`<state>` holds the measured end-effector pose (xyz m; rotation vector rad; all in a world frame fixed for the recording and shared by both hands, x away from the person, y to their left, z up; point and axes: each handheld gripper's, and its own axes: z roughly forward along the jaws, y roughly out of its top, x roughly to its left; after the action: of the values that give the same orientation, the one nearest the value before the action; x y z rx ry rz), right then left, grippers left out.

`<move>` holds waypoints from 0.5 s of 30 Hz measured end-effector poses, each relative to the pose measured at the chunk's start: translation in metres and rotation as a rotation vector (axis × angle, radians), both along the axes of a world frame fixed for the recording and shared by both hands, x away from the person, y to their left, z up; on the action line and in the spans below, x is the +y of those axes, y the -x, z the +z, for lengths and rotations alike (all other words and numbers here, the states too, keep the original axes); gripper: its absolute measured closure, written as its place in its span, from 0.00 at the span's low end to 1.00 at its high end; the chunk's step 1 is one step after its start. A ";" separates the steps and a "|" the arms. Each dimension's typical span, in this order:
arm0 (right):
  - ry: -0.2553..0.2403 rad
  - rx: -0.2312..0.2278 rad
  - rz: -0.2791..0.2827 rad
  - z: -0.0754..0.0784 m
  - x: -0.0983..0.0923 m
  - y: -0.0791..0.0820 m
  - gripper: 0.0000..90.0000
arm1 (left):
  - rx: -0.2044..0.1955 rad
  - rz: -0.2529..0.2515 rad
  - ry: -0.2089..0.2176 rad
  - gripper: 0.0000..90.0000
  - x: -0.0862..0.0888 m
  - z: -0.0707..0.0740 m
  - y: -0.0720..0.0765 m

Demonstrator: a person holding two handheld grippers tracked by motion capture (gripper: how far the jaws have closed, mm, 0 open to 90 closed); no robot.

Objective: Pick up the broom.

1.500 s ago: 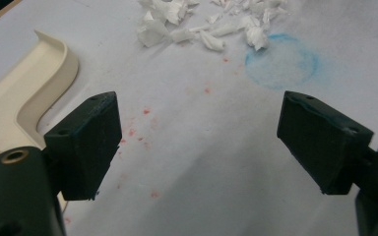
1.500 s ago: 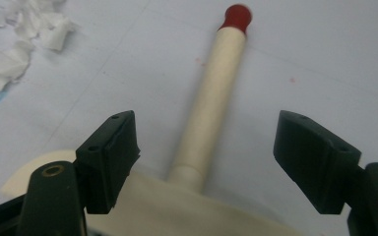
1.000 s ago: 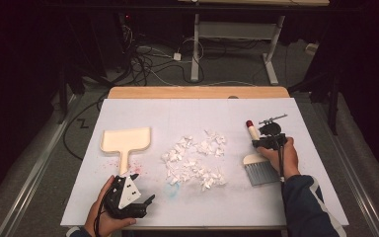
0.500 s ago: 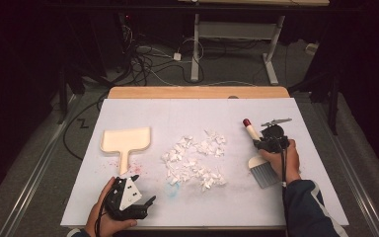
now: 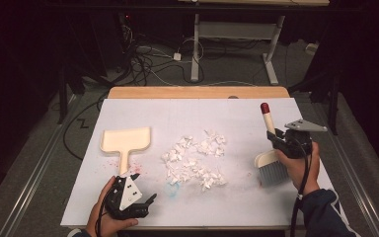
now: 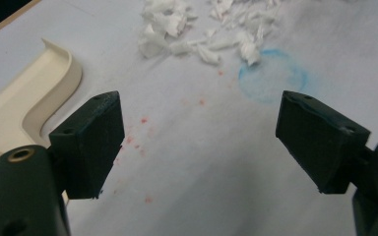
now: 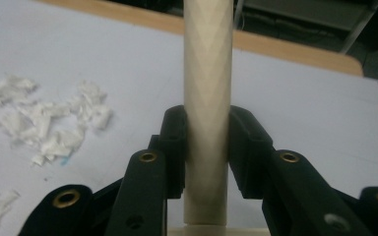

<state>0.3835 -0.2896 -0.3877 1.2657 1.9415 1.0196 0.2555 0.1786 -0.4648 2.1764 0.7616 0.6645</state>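
On the white table cover (image 5: 212,207), a loose pile of shredded paper scraps (image 5: 195,159) is spread near the middle, with a cream dustpan (image 5: 126,140) lying flat to its left, handle pointing toward the person. At the right side, a small brush (image 5: 270,153) is grasped by the right gripper (image 5: 282,143); in the right gripper view the jaws are seen clenched on both sides of the brush's pale round handle (image 7: 207,98), with nothing else between them. The grey bristles are held just beside the right edge of the scraps, and the red-tipped end of the handle points away from the person. The left gripper (image 5: 145,203) is held low near the front edge, close to the dustpan's handle, its jaws released and wide apart over bare cover, as the left gripper view shows (image 6: 197,147).

Several risks are judged likely. The round handle could be rotated or slipped within the flat pads if the bristles are pressed hard, so the sweep would be skewed. Light scraps could be flicked past the dustpan or off the table by too quick a stroke. Because the dustpan is not held, it could be pushed away by the brush and the scraps driven under its lip.

No brand, label or legible writing is seen; a faint blue ring (image 6: 273,78) and red specks are marked on the cover.
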 end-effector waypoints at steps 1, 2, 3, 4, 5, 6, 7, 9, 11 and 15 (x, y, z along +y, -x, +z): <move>-0.006 -0.019 0.002 0.005 0.001 0.003 0.80 | 0.000 0.000 0.000 0.19 0.000 0.000 0.000; -0.013 -0.035 0.009 0.009 0.002 0.006 0.80 | 0.001 -0.021 0.050 0.20 -0.007 0.006 0.000; -0.026 -0.051 0.014 0.013 0.004 0.010 0.80 | 0.000 -0.026 0.060 0.20 -0.011 0.009 0.000; -0.031 -0.060 0.020 0.016 0.006 0.012 0.80 | -0.004 -0.045 0.069 0.20 -0.018 0.013 0.000; -0.025 -0.074 0.035 0.019 0.010 0.014 0.80 | -0.004 -0.045 0.069 0.20 -0.018 0.013 0.000; -0.027 -0.087 0.038 0.021 0.012 0.017 0.80 | -0.020 -0.077 0.073 0.20 -0.032 0.020 0.000; -0.021 -0.096 0.055 0.024 0.017 0.020 0.80 | -0.033 -0.093 0.072 0.20 -0.039 0.024 0.000; -0.023 -0.106 0.078 0.026 0.026 0.024 0.80 | -0.038 -0.116 0.086 0.20 -0.047 0.027 -0.001; -0.018 -0.108 0.109 0.028 0.035 0.028 0.80 | -0.045 -0.159 0.127 0.20 -0.063 0.036 -0.002; -0.007 -0.124 0.152 0.031 0.048 0.034 0.80 | -0.023 -0.243 0.245 0.20 -0.101 0.054 -0.013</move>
<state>0.3492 -0.2412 -0.3571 1.0453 1.9625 1.1534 0.2684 0.0777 -0.4103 1.9907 0.5252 0.4461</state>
